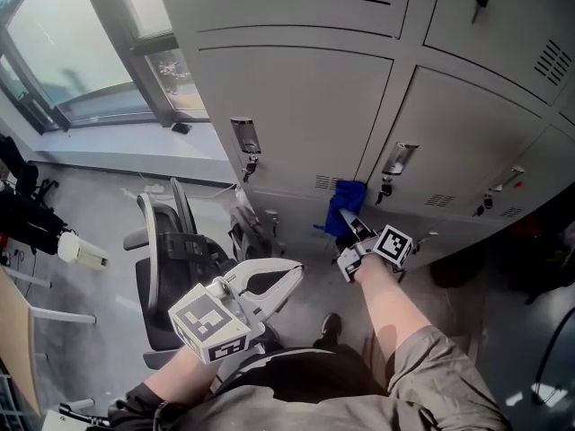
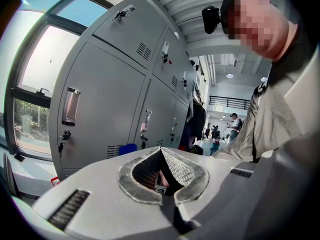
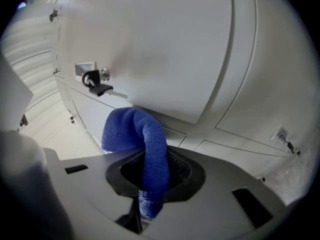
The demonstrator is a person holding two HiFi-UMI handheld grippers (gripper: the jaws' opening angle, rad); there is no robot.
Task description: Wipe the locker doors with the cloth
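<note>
At centre frame, the right gripper point(image 1: 358, 234) is pinching the blue cloth point(image 1: 344, 205) at the lower edge of the locker doors point(image 1: 296, 124). Lower left, the left gripper point(image 1: 295, 277) is hanging closed and empty.

From the head view, the locker doors point(image 1: 296, 124) span twelve to three o'clock, the window point(image 1: 81, 43) is at ten and a chair point(image 1: 166, 259) at eight. The cloth point(image 1: 344, 205), in the right gripper point(image 1: 352, 230), is before the doors' lower edge.
</note>
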